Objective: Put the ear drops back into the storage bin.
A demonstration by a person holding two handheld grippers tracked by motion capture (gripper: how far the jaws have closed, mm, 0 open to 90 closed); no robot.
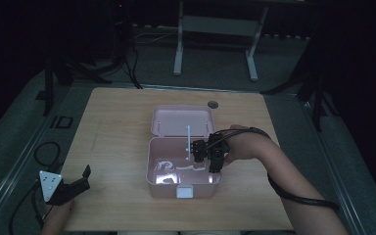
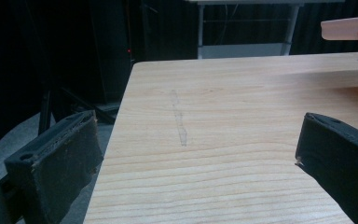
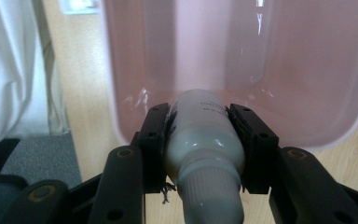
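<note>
A pink plastic box (image 1: 150, 164) stands open in the middle of the wooden table (image 1: 117, 127), its lid (image 1: 182, 120) laid back behind it. My right gripper (image 1: 210, 155) hangs over the box's right side, shut on a white bottle (image 3: 204, 140). In the right gripper view the jaws press the bottle's sides just above its ribbed cap, with the pink box (image 3: 298, 70) right beyond my right gripper (image 3: 200, 122). My left gripper (image 1: 81, 178) rests at the table's front left corner, open. Between its spread jaws my left gripper (image 2: 196, 135) has only bare wood.
A white latch (image 1: 184, 191) sits on the box's front wall, and a thin white rod (image 1: 188, 139) rises near its hinge. A round cable hole (image 1: 212, 104) lies behind the lid. A white desk frame (image 1: 178, 49) stands beyond the table. Cables (image 1: 46, 152) lie on the floor at left.
</note>
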